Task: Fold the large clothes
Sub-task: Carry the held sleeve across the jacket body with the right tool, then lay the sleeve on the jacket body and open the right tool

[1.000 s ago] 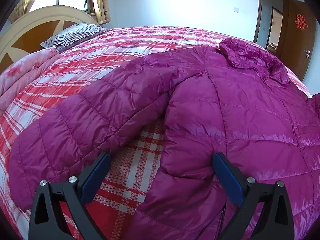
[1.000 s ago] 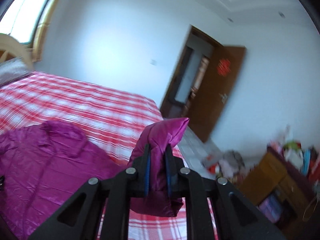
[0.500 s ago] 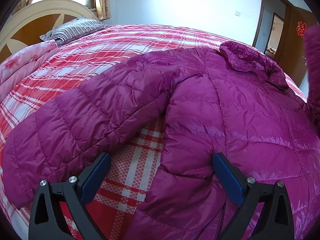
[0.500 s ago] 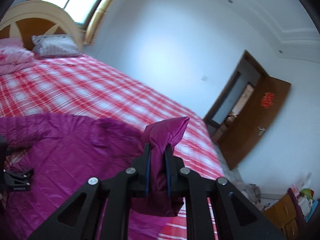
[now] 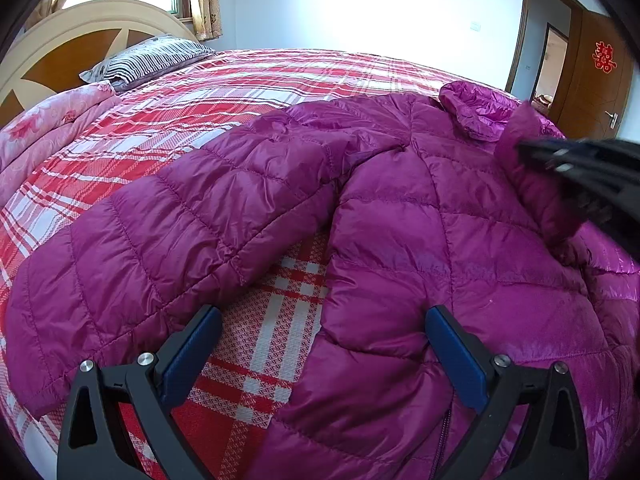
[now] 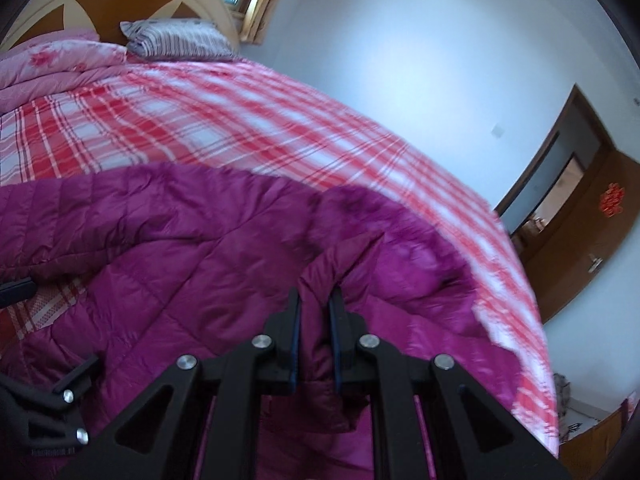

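A large magenta quilted down jacket (image 5: pixel 420 240) lies front up on the red plaid bed (image 5: pixel 224 92), its left sleeve (image 5: pixel 160 240) stretched out toward the left. My left gripper (image 5: pixel 322 332) is open and empty, low over the jacket's hem beside the sleeve. My right gripper (image 6: pixel 316 300) is shut on the jacket's other sleeve (image 6: pixel 320 276) and holds it over the jacket's chest; it shows in the left wrist view (image 5: pixel 528 148) at the right. The jacket (image 6: pixel 180 248) fills the lower right wrist view.
A striped pillow (image 5: pixel 148 58) and a pink floral quilt (image 5: pixel 44 128) lie by the wooden headboard (image 5: pixel 72 52) at the far left. An open brown door (image 5: pixel 592 80) stands at the far right. The bed's right edge (image 6: pixel 532 320) drops to the floor.
My right gripper has swung the gripped sleeve from out over the bed's edge leftward, in over the jacket's body. My left gripper has barely moved.
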Tool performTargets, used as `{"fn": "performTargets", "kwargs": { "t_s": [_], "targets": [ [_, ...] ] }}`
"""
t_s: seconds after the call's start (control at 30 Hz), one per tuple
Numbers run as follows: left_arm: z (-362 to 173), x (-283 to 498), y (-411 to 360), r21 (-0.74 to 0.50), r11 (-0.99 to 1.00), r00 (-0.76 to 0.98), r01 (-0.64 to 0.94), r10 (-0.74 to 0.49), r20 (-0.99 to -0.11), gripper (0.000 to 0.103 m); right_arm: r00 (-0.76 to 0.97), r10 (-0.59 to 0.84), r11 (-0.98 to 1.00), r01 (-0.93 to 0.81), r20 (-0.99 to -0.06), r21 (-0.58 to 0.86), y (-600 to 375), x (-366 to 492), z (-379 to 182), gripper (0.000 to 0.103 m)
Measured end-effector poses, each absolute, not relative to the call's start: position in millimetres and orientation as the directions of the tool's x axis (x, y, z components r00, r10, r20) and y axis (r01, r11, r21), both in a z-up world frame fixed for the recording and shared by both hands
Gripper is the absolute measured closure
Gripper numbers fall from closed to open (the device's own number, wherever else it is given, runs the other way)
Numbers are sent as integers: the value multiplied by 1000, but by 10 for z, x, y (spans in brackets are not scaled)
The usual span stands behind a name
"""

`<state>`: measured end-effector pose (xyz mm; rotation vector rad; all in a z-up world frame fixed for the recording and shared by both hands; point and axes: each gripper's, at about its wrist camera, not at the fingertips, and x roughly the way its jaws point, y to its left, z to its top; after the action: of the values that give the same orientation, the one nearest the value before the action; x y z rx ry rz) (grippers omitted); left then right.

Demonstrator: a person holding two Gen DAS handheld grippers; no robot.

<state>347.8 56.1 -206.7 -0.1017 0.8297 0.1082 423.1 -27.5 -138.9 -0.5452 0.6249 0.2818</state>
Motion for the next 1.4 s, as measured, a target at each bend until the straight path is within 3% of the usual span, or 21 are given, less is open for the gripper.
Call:
{"fn": "performTargets", "kwargs": {
  "t_s": [0.27,0.3,0.4,0.43,0.63,0.87,0.93,1.03,1.13,1.23,1.4],
  "targets": [
    [-2073,3479,536,-25,990,666,-137,74,-742,1,716,211,822,-498,-665,-276,-88,4263,-1613,87],
    [-2073,3486,542,-28,990,663,-136,70,-745,1,706,235,819,-514,-668,-254,-85,4259,-1598,82],
    [-2050,3484,597,-64,990,656,-128,36,-754,1,649,351,815,-567,-675,-121,-198,4201,-1428,27],
    [-2034,3488,620,-67,990,641,-124,28,-767,1,642,392,813,-577,-660,-78,-268,4153,-1335,26],
    [-1522,3480,633,19,995,668,-101,82,-739,1,673,479,838,-543,-564,64,-1005,3850,-830,22],
    [-843,3985,37,53,999,777,3,31,-628,1,798,197,980,-160,-569,115,-2376,4035,-802,24],
    [-937,4175,-185,136,990,788,-22,101,-607,1,795,118,983,-7,-596,185,-2787,4167,-874,38],
    [-1319,4425,-389,285,956,753,-69,237,-614,1,777,69,976,78,-626,203,-3065,4376,-989,51],
    [-1723,4560,-356,369,923,689,-104,335,-642,1,765,65,983,60,-641,171,-3054,4542,-1081,55],
    [-1922,4595,-132,288,950,647,-122,296,-703,1,725,133,982,-6,-676,187,-2977,4676,-1266,57],
    [-1972,4544,25,235,956,634,-175,292,-716,1,634,120,992,-58,-764,108,-2746,4766,-1787,56]
  ]
}}
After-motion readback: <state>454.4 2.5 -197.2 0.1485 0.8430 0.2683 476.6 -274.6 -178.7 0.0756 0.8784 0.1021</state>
